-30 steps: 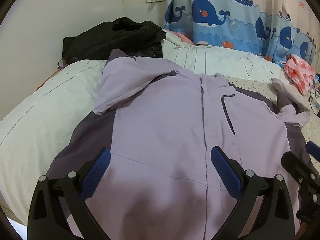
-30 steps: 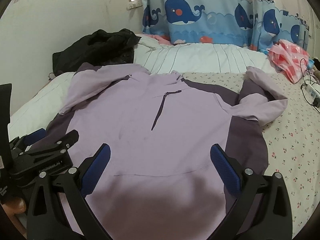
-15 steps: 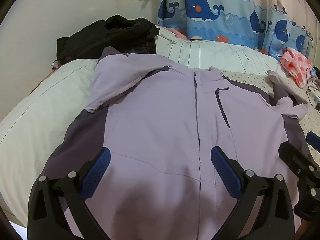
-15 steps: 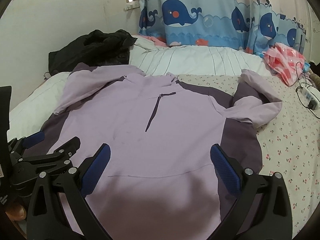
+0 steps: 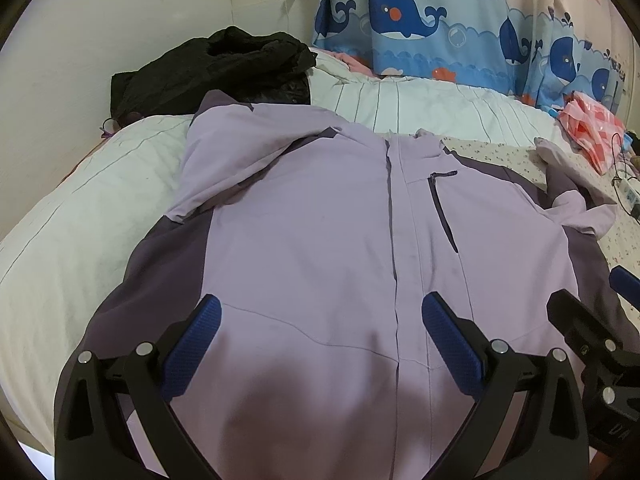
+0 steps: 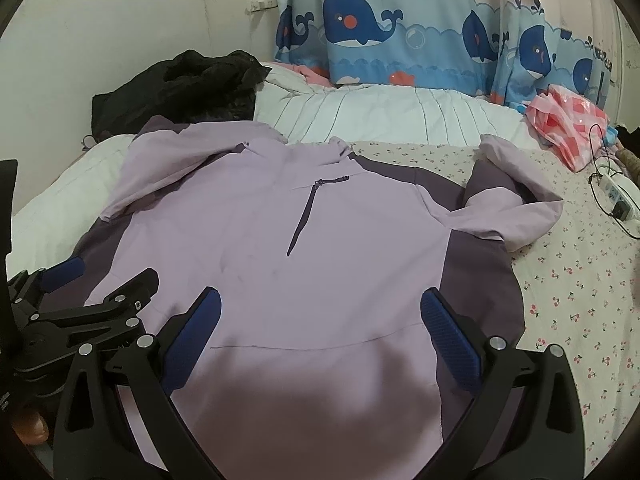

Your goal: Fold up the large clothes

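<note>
Lilac jacket [image 5: 320, 240] lies spread flat, front up, across frame centre on the bed [image 5: 60, 220]; left gripper [image 5: 320, 336] and right gripper [image 6: 320, 328] both hover at lower frame, jaws wide apart, empty.

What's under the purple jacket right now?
The jacket lies front up on the bed: a white striped quilt under its left side, a floral sheet under its right. Whatever lies beneath the body is covered. Both grippers, left and right, hover open.
</note>
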